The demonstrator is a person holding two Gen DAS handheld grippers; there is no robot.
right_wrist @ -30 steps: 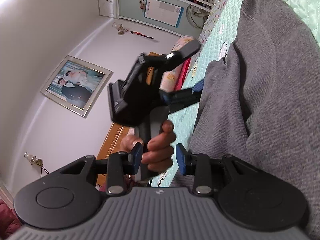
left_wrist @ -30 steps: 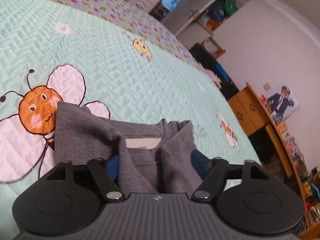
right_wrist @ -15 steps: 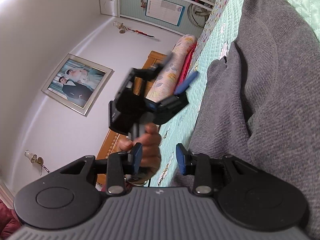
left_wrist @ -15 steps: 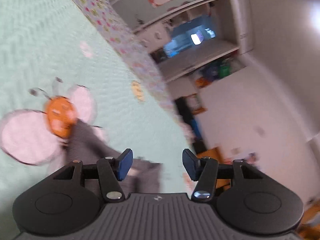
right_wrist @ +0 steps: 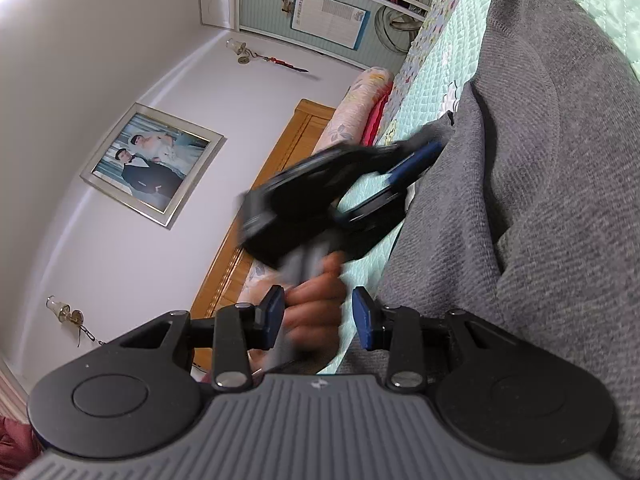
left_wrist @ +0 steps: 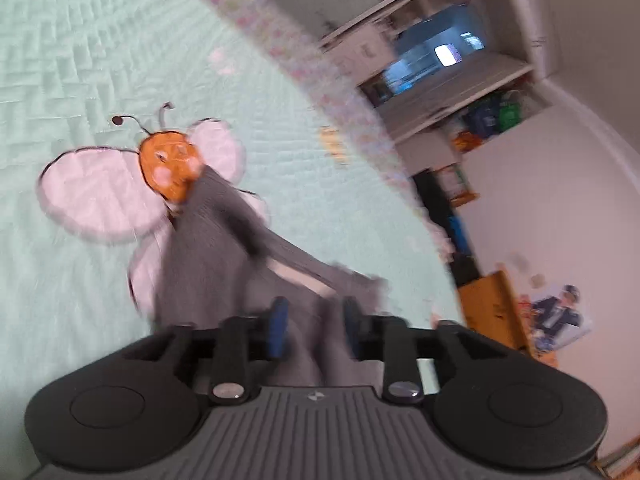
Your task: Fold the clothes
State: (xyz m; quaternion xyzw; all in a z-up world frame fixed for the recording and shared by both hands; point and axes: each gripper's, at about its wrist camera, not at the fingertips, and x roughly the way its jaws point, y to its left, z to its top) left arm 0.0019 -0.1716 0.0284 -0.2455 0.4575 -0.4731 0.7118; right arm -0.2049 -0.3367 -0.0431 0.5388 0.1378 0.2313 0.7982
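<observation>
- My left gripper (left_wrist: 312,326): jaws closing, blue pads not yet together. A ridge of the grey sweater (left_wrist: 224,248) runs up between them; the frame is blurred, so I cannot tell whether the pads press on the cloth.
- From the right wrist view the same left gripper (right_wrist: 416,172) reaches its blue fingers to the sweater's near edge, my left hand (right_wrist: 316,304) wrapped round its handle. Blur hides whether they touch.
- My right gripper (right_wrist: 318,320): jaws part way apart, nothing clamped. Between the pads I see only my left hand beyond and a strip of bedspread.
- Grey sweater (right_wrist: 540,200): lies on the mint-green quilted bedspread (left_wrist: 80,52), filling the right side of the right wrist view, with soft folds across it.
- In the left wrist view the sweater's far end covers part of the bee print (left_wrist: 170,170) on the bedspread, touching its orange face and overlapping one white wing.
- Beyond the bed: a floral border, then white shelving (left_wrist: 440,80) with coloured clutter.
- Right wrist view, far side: wooden headboard (right_wrist: 272,200), a flowered pillow (right_wrist: 356,100), and a framed photograph (right_wrist: 152,164) on the wall.
</observation>
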